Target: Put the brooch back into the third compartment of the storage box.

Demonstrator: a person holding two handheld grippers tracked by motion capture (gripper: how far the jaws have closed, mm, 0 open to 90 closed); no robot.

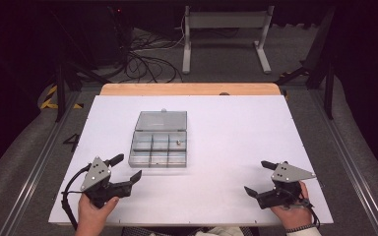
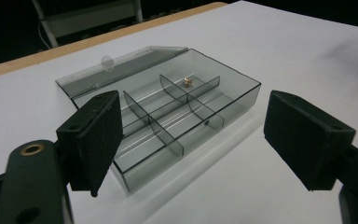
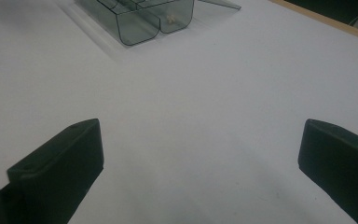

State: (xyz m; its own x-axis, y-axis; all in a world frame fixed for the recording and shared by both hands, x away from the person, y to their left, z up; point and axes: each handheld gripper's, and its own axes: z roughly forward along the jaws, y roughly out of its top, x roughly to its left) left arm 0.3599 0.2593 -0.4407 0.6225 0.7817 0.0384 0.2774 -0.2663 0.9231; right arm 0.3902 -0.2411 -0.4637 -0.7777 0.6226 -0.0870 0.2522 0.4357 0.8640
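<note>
The high view looks down and forward over the whole white table (image 1: 236,147). Each gripper view sits low and close above it, facing the clear box (image 2: 168,112), which all three views share, centre-left from above.

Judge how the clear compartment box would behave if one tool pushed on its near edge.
The compartment box looks like thin, rigid smoked plastic, so it would probably slide across the smooth white table rather than flex. Its lid lies open behind, so it may drag or swing. The small nut-like piece sits loose in one cell and would likely rattle or roll.
</note>
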